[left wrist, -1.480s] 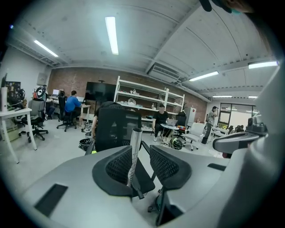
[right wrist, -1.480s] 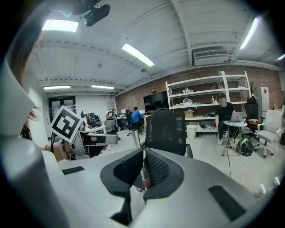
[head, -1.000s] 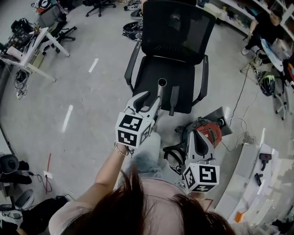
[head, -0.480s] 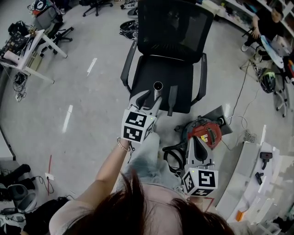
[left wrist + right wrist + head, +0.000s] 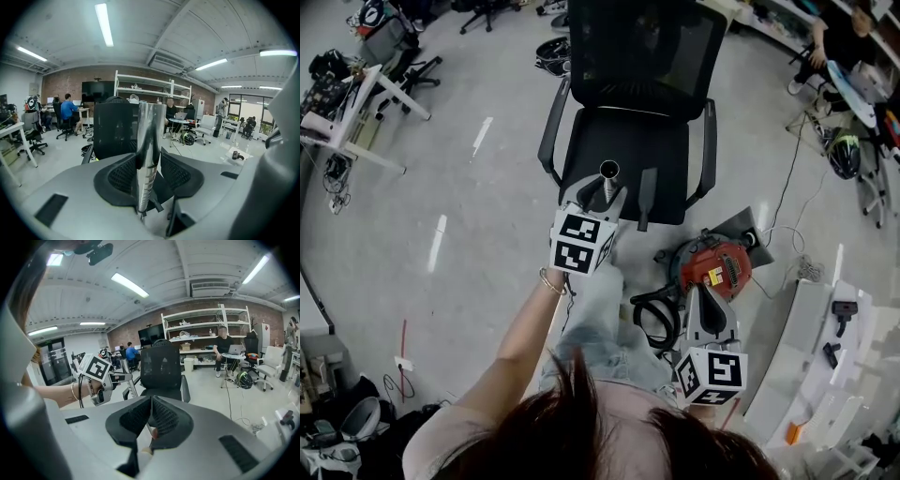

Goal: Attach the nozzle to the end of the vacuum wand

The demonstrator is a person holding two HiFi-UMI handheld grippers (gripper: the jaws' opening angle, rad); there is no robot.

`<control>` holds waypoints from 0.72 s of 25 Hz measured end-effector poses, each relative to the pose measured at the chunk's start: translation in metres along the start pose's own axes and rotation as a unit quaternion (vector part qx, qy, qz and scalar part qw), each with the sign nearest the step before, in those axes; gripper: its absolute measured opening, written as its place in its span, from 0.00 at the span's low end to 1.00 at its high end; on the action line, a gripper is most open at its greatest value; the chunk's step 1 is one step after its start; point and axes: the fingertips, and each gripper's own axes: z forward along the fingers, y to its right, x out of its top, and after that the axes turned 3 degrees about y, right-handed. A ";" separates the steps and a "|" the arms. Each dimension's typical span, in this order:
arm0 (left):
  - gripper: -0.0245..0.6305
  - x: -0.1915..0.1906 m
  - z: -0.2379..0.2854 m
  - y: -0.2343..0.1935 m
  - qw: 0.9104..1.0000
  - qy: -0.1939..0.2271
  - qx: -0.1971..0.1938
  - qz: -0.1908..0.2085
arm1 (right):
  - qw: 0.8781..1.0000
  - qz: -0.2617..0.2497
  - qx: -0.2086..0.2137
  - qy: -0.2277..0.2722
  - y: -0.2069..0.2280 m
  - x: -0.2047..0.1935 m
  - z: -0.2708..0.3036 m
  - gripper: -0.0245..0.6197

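My left gripper (image 5: 598, 199) holds the chrome vacuum wand (image 5: 607, 178) upright over the front of the black chair seat. The wand (image 5: 149, 154) stands between the pads, which lie against both its sides. The jaws have just been opening a little. A long black nozzle (image 5: 648, 199) lies on the seat just right of the wand's open end. Lower right, my right gripper (image 5: 705, 311) is shut with nothing seen between its pads (image 5: 150, 416), above the red vacuum cleaner (image 5: 717, 267). From the right gripper view the left gripper (image 5: 96, 369) shows at the left.
A black office chair (image 5: 637, 66) with armrests stands straight ahead. The vacuum's black hose (image 5: 656, 319) coils by my legs. A white shelf unit (image 5: 825, 356) stands at the right, and desks and chairs (image 5: 356, 103) at the far left. Cables run across the grey floor.
The left gripper with the wand has shifted a little toward the chair seat. The right gripper has sunk slightly beside the red vacuum cleaner.
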 end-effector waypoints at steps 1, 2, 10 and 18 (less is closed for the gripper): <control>0.27 -0.001 0.002 -0.001 1.000 0.000 0.001 0.001 | 1.000 0.001 -0.002 -0.001 0.001 -0.001 -0.001 0.08; 0.27 -0.001 0.004 -0.003 1.000 0.001 0.001 0.001 | 1.000 0.002 -0.004 -0.002 0.002 -0.003 -0.002 0.08; 0.27 -0.004 0.016 -0.011 0.999 -0.003 0.013 0.037 | 1.000 0.001 -0.004 -0.001 0.000 -0.009 -0.011 0.08; 0.27 -0.004 0.013 -0.014 0.999 0.008 -0.016 0.050 | 1.000 0.001 -0.026 0.010 -0.003 0.007 0.002 0.08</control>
